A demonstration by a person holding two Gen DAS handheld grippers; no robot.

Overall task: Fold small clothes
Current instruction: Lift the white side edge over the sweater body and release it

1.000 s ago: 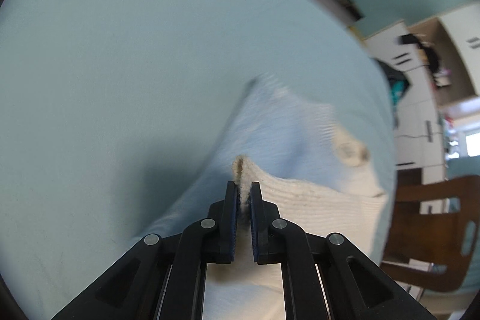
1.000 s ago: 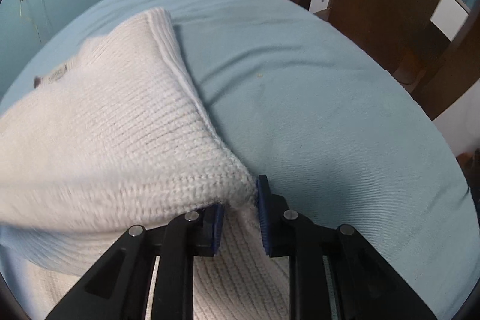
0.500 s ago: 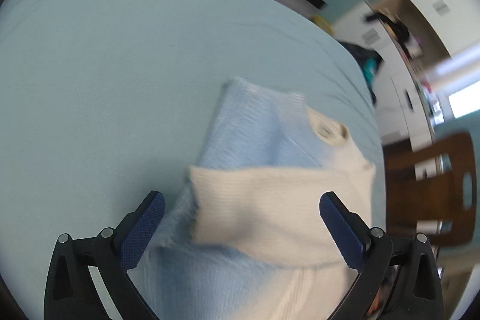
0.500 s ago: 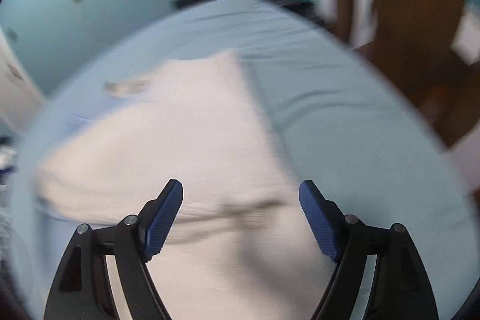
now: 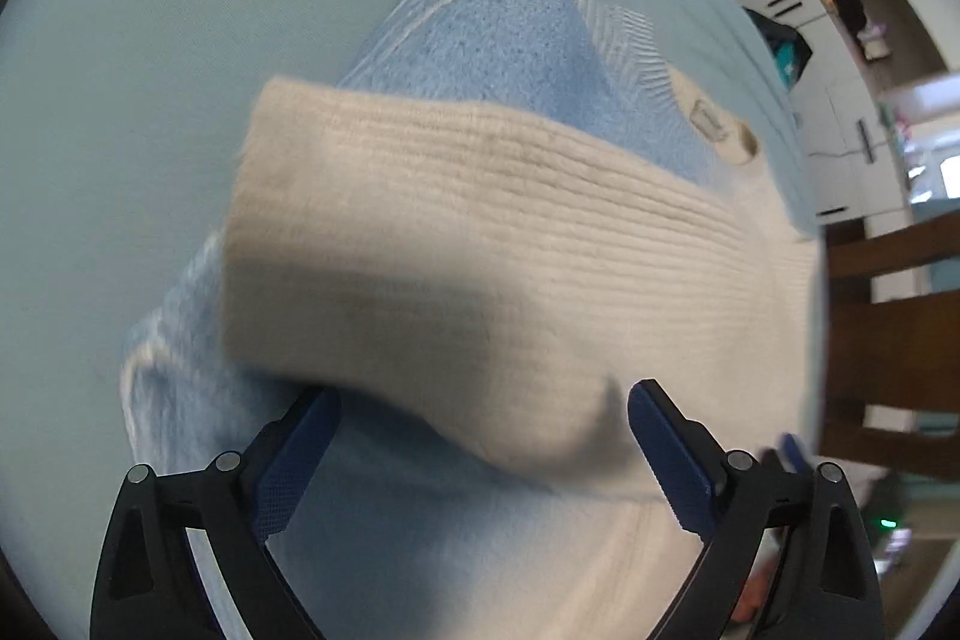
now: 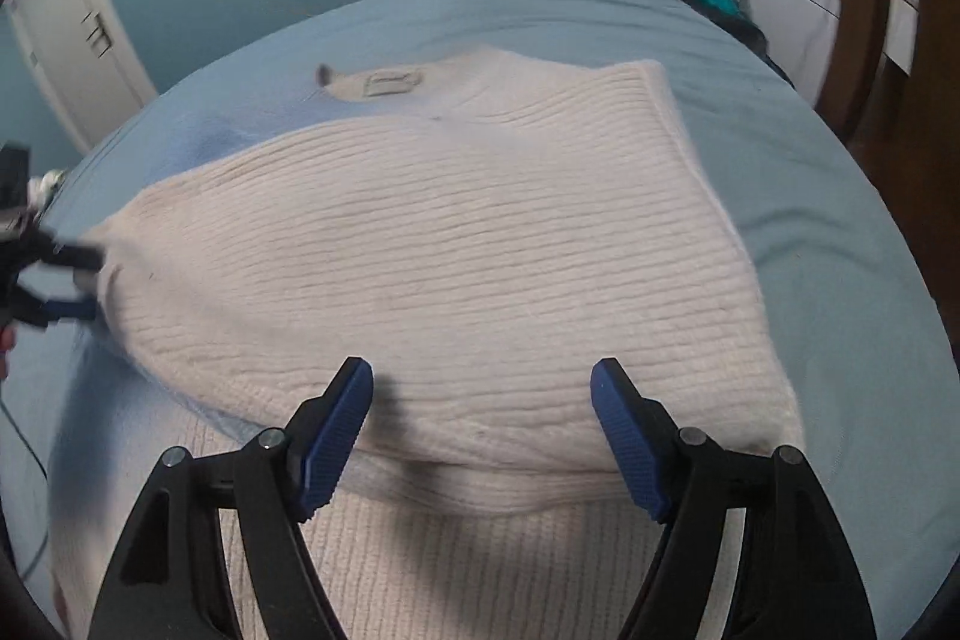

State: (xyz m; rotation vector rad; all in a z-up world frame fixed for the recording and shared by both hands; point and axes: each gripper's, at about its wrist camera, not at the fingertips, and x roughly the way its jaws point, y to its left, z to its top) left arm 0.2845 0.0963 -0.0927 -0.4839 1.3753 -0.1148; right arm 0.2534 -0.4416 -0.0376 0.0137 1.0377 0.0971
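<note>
Two hand-held grippers spread, empty — left, right — sweater folded, neck away.

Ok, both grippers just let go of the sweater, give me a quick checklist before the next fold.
1. Left gripper clear of the cloth: ok, jaws wide, pressing nothing, just closing slightly.
2. Right gripper clear: ok, jaws open, just closing slightly.
3. Cream flap lying over the sweater: ok, folded across the body.
4. Flap flat: not ok, its near edge bulges up.
5. Sweater fully on the blue sheet: ok in the right wrist view.
6. Blue part squared up under the flap: cannot tell, blurred.
</note>
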